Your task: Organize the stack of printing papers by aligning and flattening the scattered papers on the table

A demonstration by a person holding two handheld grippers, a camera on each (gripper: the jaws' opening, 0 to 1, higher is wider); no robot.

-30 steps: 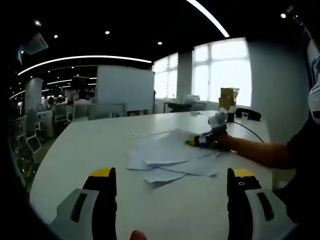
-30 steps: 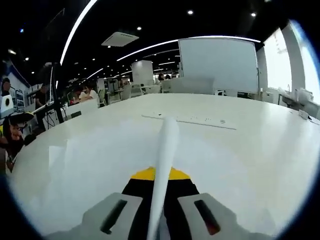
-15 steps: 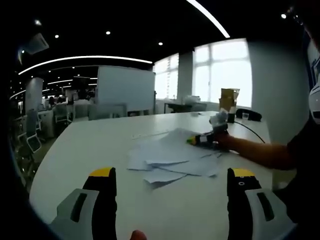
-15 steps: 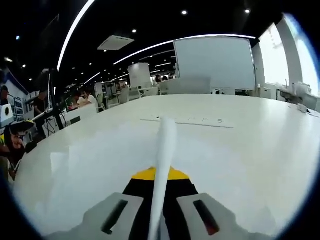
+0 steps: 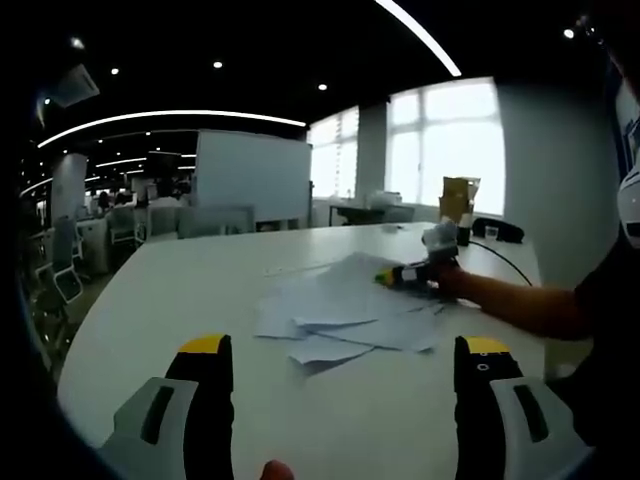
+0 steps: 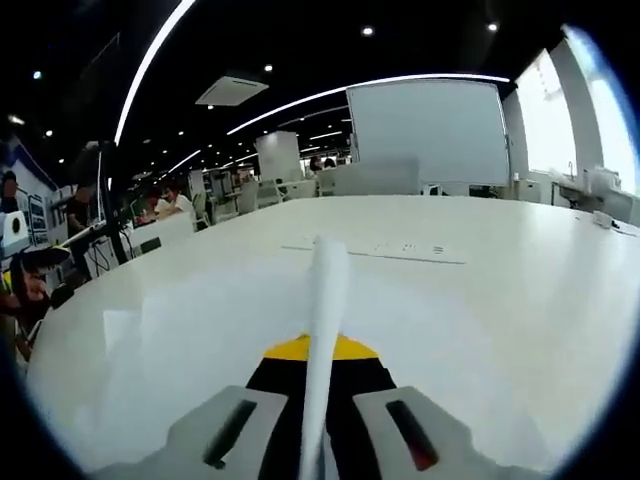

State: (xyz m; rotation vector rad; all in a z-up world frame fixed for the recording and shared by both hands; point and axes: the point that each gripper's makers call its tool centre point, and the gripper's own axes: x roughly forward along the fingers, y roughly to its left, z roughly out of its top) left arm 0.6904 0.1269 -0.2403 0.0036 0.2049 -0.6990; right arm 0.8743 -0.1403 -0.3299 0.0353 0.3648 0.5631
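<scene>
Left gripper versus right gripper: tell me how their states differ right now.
The left gripper has its jaws spread wide and holds nothing; the right gripper is shut on a sheet of paper seen edge-on. The left gripper hangs short of the scattered papers; the right one is at them. Both have yellow-tipped black jaws.

1. No readable text, label, brand, number or sign is showing anywhere in either view.
2. The scattered papers (image 5: 340, 315) on the white table (image 5: 180, 320) are looking blank from the left gripper view; any print on them is too small to make out.
3. The whiteboard (image 6: 430, 130) behind the table is showing no legible writing in the right gripper view.
4. The brown box (image 5: 458, 197) by the window is showing no marking that can be read.
5. The blue-and-white panel (image 6: 15, 190) at the left edge of the right gripper view is carrying shapes too blurred to read.
</scene>
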